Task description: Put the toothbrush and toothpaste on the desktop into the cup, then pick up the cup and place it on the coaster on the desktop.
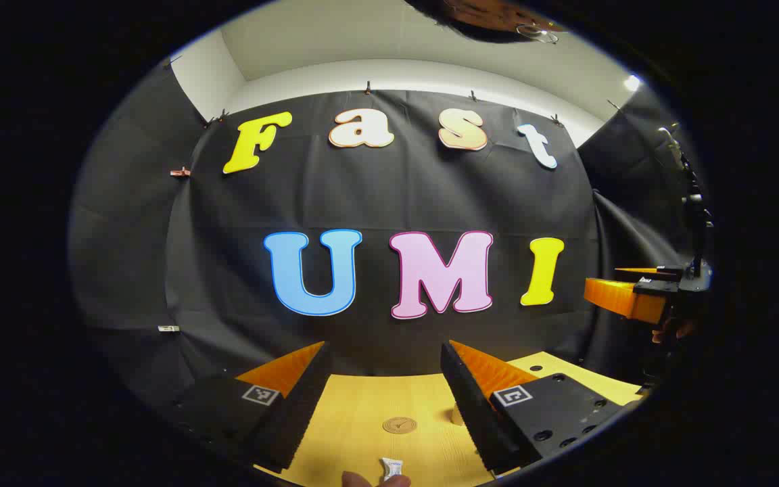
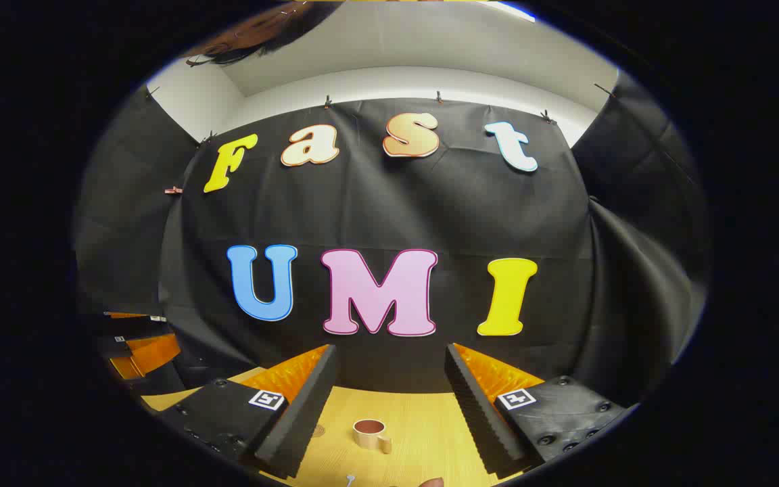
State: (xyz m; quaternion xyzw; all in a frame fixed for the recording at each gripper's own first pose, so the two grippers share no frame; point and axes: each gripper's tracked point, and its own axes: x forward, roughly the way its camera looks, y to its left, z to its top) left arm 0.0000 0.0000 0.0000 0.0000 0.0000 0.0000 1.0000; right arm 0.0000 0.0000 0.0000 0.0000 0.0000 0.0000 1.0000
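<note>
The left hand-held gripper (image 1: 384, 389) is held wide open above the counter (image 1: 362, 419), with nothing between its fingers. Past it, a round coaster (image 1: 399, 425) is seen lying flat toward the middle of the counter, and the crimped end of the toothpaste (image 1: 391, 468) is seen at the near edge. The right hand-held gripper (image 2: 389, 392) is likewise spread wide and empty. The cup (image 2: 371, 433) is seen upright on the counter between its fingers, well apart from both.
</note>
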